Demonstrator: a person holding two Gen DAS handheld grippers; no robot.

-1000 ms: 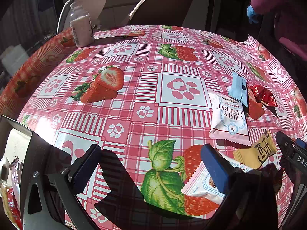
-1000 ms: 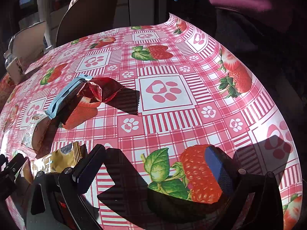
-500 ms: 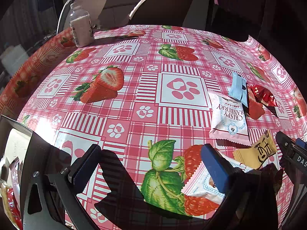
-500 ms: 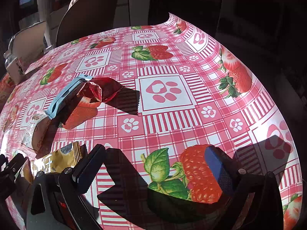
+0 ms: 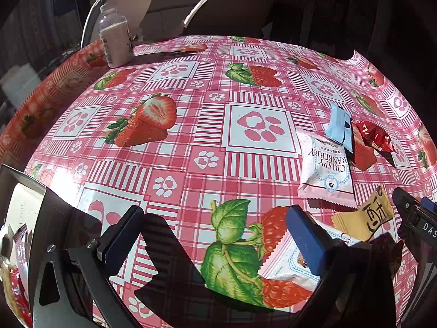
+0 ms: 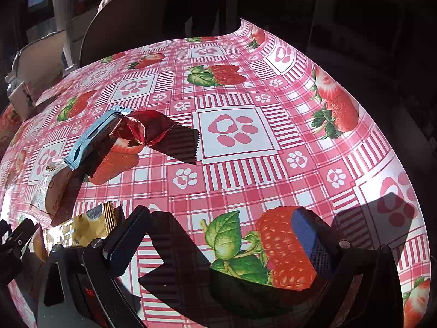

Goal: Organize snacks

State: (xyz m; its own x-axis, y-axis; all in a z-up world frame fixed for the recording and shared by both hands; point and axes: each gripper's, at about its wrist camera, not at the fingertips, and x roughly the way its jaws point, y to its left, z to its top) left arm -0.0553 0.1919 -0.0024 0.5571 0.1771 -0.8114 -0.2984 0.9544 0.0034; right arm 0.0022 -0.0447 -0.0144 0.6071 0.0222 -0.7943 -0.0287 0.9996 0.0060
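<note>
Snack packets lie on the strawberry tablecloth (image 5: pixel 191 142). In the left wrist view a white "Crispy Cranberry" packet (image 5: pixel 325 169), a light blue packet (image 5: pixel 338 125), a red wrapper (image 5: pixel 375 136) and a yellow packet (image 5: pixel 366 218) lie at the right. Another white packet (image 5: pixel 286 262) lies partly under the right finger. My left gripper (image 5: pixel 215 235) is open and empty, low over the cloth. My right gripper (image 6: pixel 218 237) is open and empty; the blue packet (image 6: pixel 92 136), red wrapper (image 6: pixel 142 131) and yellow packet (image 6: pixel 79 229) lie to its left.
A white bottle (image 5: pixel 114 41) stands at the table's far left edge. Chairs (image 5: pixel 240 2) stand behind the table. An open box with snacks (image 5: pixel 16 246) sits at the near left. The tablecloth corner (image 6: pixel 245 27) curls up at the far right.
A person in a pink top with a blue glove, seen behind the table a second ago, has gone from view. Both grippers and the packets have not moved.
</note>
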